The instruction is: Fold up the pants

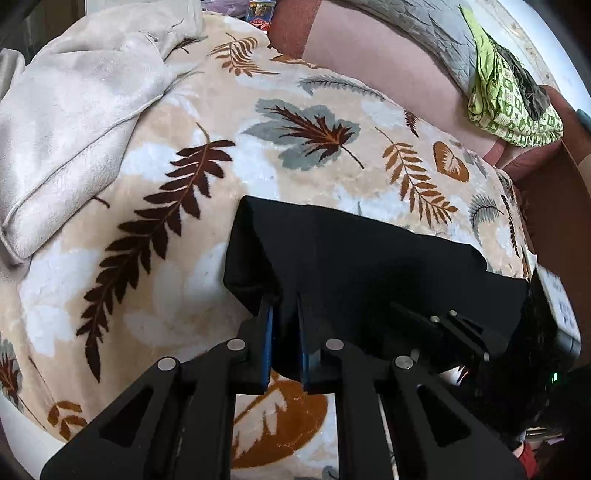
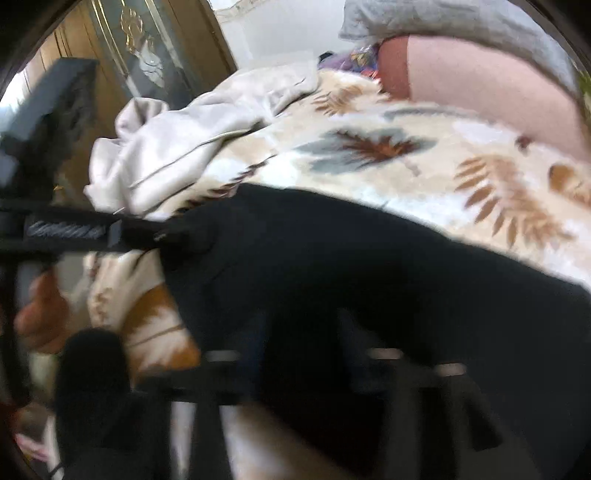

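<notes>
The black pants (image 1: pixel 369 258) lie on a leaf-patterned blanket (image 1: pixel 166 166), with their near edge lifted off it. My left gripper (image 1: pixel 286 317) is shut on the near left edge of the pants, and its blue pads pinch the cloth. The right gripper (image 1: pixel 443 325) shows in the left wrist view, holding the same edge further right. In the blurred right wrist view the pants (image 2: pixel 332 277) fill the middle, and my right gripper (image 2: pixel 303 332) is dark against the cloth, its fingers pressed into it. The left gripper's arm (image 2: pixel 110 229) reaches in from the left.
A crumpled beige blanket (image 1: pixel 81 110) lies at the far left of the bed. A pink pillow (image 1: pixel 388 70) and a grey quilt (image 1: pixel 424 26) lie at the back. Green patterned cloth (image 1: pixel 509 99) sits at the back right. A wooden wardrobe (image 2: pixel 147 55) stands behind.
</notes>
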Action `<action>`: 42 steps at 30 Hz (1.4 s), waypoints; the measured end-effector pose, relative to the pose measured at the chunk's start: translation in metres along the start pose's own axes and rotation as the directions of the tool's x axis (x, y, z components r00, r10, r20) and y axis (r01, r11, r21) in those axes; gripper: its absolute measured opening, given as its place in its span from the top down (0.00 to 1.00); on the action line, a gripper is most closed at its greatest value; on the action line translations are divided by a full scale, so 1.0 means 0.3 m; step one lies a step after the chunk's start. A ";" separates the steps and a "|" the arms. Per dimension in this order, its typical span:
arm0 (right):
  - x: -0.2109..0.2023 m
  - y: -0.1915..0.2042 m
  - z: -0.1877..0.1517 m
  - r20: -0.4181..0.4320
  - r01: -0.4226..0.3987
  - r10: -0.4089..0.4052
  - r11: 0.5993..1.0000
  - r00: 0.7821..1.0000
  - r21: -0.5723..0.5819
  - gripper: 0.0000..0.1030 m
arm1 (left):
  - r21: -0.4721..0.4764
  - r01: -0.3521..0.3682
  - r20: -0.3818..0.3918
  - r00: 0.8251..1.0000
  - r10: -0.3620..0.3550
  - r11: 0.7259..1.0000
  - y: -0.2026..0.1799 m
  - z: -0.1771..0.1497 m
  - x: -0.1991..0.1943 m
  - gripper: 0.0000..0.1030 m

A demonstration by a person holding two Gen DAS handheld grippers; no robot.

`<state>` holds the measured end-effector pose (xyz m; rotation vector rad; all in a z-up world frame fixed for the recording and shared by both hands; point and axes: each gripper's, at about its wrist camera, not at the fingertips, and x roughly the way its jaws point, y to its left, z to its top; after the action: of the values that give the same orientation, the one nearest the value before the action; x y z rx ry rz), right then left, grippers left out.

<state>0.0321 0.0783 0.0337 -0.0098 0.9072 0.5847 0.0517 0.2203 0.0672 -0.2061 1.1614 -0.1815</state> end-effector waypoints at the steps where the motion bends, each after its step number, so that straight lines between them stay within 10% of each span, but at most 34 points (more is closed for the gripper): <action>1: 0.005 -0.006 0.011 -0.010 -0.024 0.024 1.000 1.000 0.010 1.00 | -0.001 0.000 0.002 1.000 0.000 1.000 0.002 -0.003 -0.006 0.90; 8: 0.019 0.027 0.056 0.007 -0.039 0.039 0.999 0.999 0.021 1.00 | 0.001 -0.110 0.116 0.987 0.109 0.994 0.046 0.019 -0.117 0.89; 12: -0.070 -0.021 0.009 0.045 -0.015 0.012 0.998 0.999 0.068 0.80 | 0.034 -0.077 0.130 0.989 0.072 0.996 0.002 0.019 -0.124 0.87; 14: -0.123 -0.069 -0.025 0.069 0.017 -0.026 0.993 0.997 0.115 0.59 | 0.052 -0.067 0.131 0.990 0.060 0.996 -0.042 0.012 -0.110 0.60; 16: -0.189 -0.141 -0.084 0.073 0.072 -0.084 0.984 0.994 0.163 0.58 | 0.077 -0.050 0.132 0.991 0.039 0.996 -0.099 -0.001 -0.086 0.46; 22: -0.370 -0.350 -0.247 0.030 0.225 -0.240 0.942 0.970 0.249 0.58 | 0.158 0.004 0.064 0.998 -0.015 0.987 -0.284 -0.060 0.004 0.46; 32: -0.768 -0.734 -0.536 0.022 0.312 -0.425 0.697 0.905 0.646 0.49 | 0.249 0.113 -0.019 0.994 -0.111 0.962 -0.565 -0.102 0.104 0.34; 36: -0.802 -0.848 -0.606 0.036 0.220 -0.383 0.603 0.923 0.767 0.49 | 0.270 0.110 -0.052 0.994 -0.099 0.956 -0.618 -0.118 0.142 0.34; 42: -0.826 -0.880 -0.628 0.003 0.258 -0.429 0.549 0.903 0.795 0.49 | 0.285 0.096 -0.065 0.995 -0.081 0.954 -0.641 -0.111 0.161 0.34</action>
<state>-0.0968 -0.3090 0.0385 0.6517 0.8680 -0.2346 0.0329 0.0201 0.0603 0.0045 1.1638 -0.4343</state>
